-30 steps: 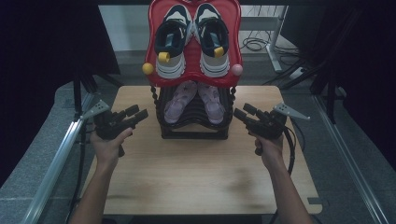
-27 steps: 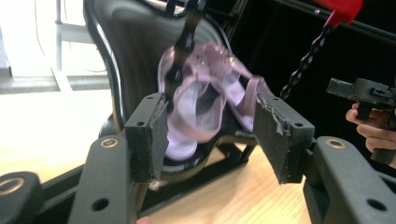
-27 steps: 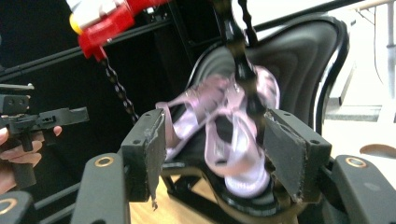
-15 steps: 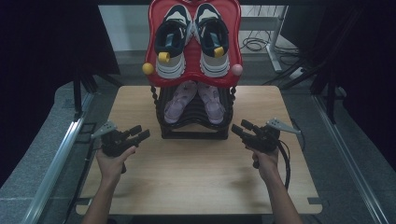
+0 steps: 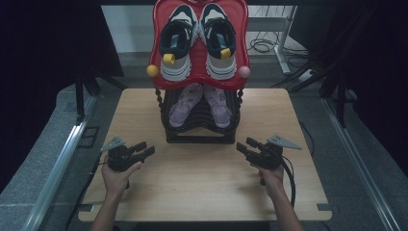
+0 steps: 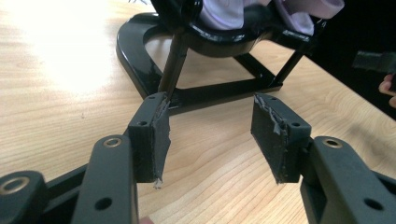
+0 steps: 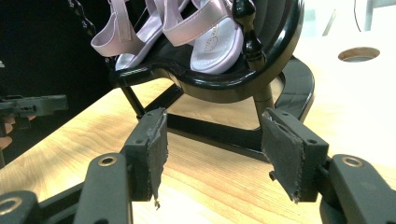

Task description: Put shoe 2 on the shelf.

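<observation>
A shoe rack stands at the middle back of the wooden table. Its red top shelf carries a pair of dark and white sneakers. Lilac sandals lie on the black lower shelf. My left gripper is low over the table, left of the rack's front, open with nothing between its jaws. My right gripper mirrors it on the right, also open and empty. The left gripper view has the left gripper aimed at the rack's base. The right gripper points at the sandals.
Metal rails run along both sides of the table, and cables lie on the floor behind it. A round hole shows in the tabletop beyond the rack. Bare wood stretches between the two hands.
Both hands have sunk toward the tabletop and drawn slightly nearer the front edge. Both grippers stay open and empty.
</observation>
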`<control>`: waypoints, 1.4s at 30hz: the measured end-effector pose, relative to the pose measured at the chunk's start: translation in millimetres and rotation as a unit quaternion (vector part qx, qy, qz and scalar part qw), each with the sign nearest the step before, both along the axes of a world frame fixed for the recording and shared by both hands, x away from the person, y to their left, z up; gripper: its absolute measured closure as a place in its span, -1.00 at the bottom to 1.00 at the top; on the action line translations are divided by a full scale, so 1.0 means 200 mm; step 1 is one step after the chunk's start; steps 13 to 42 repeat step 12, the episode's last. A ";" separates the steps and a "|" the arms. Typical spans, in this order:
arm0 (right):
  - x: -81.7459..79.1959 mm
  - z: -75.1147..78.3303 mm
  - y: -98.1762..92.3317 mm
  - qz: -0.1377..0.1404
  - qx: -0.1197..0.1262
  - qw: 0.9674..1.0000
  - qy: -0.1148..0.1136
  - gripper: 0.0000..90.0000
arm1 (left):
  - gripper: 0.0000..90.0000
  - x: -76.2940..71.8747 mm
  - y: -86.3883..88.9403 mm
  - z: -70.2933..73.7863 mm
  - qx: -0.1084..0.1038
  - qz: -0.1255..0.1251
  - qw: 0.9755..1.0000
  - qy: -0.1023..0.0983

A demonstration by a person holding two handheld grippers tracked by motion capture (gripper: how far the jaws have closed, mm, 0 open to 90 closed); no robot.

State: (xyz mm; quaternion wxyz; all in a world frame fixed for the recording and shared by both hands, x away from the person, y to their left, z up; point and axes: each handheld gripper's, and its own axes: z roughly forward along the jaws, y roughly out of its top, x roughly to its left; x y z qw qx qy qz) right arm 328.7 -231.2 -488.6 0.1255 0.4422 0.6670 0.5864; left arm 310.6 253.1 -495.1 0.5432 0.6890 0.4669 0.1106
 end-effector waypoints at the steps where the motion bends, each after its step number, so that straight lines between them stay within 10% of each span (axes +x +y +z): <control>1: 0.00 0.00 0.00 0.000 -0.002 1.000 0.000 -0.08 | 0.04 0.00 0.00 0.00 0.001 0.000 1.000 0.000; 42: -0.03 0.03 0.01 0.000 -0.020 1.000 -0.021 -0.10 | 0.03 -0.02 0.02 0.00 -0.007 0.004 1.000 0.002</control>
